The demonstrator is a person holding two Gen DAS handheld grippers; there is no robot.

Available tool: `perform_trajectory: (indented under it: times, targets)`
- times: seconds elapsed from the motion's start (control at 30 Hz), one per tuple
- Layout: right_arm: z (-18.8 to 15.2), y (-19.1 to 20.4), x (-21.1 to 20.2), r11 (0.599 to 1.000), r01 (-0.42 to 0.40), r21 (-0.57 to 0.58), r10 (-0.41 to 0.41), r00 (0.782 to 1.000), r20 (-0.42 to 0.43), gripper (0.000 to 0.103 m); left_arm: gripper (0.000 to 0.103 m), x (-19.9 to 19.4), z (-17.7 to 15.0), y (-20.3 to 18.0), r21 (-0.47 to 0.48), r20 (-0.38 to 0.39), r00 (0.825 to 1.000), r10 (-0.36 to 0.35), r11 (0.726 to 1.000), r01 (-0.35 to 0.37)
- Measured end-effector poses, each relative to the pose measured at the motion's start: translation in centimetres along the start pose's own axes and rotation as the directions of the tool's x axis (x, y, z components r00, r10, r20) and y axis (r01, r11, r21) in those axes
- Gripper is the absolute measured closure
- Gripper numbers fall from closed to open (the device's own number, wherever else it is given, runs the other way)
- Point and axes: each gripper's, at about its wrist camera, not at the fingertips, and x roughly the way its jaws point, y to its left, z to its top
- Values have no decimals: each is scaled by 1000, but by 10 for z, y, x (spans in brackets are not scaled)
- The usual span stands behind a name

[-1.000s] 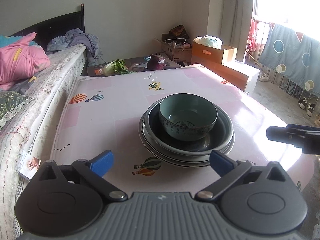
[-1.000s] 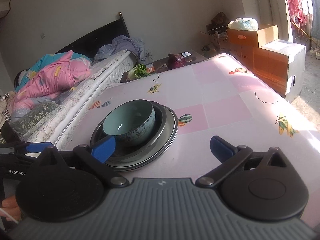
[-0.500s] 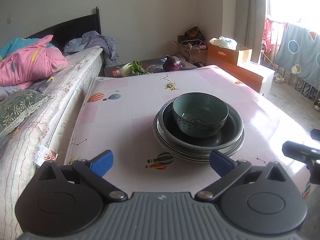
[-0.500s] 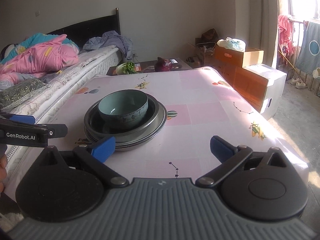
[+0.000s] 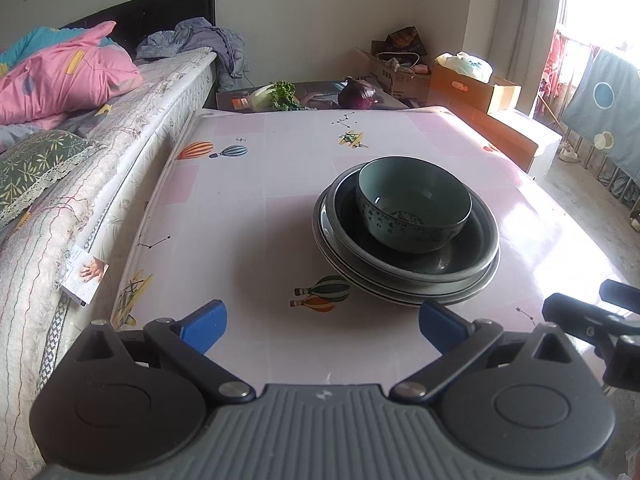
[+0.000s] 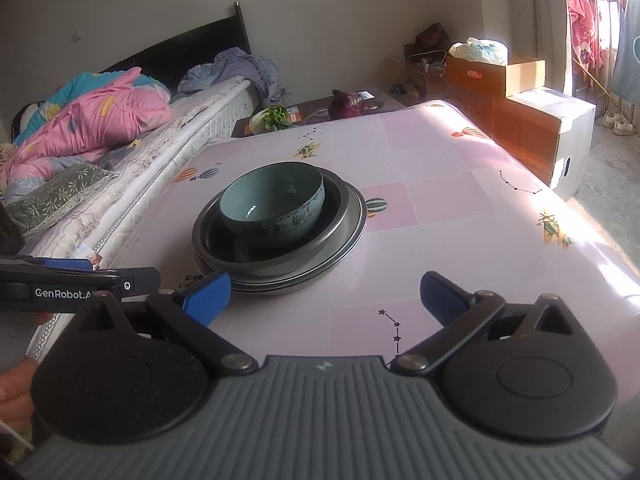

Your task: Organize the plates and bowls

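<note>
The table (image 5: 248, 208) with its pink balloon-print cloth carries a stack of dark plates (image 5: 404, 276) towards its near edge, and a teal bowl (image 5: 412, 204) sits off-centre in the top plate, closer to the far rim. The left gripper (image 5: 322, 320) and right gripper (image 6: 325, 294) both hang empty with jaws spread wide, short of the stack. In my judgement the risk is a careless grab: pinching a plate rim could tilt the stack, sliding the bowl off or dragging everything towards the near edge.

Bare table (image 5: 248, 216) surrounds stacked plates (image 5: 404, 276); bed (image 5: 100, 152) seemingly adjoins.
</note>
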Motion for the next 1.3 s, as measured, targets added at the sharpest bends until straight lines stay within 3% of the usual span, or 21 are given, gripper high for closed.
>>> perform_trajectory:
  times: [0.53,1.3]
  targets:
    - [4,9,25,1000,-21,1,21,998,-58,1,0,19,0,3,-24,-72,997,10,1000,-11]
    - [4,8,35,1000,-19,-1,19,997,-75,1,0,27,0,3,-22,-98,995,18,1000,-21]
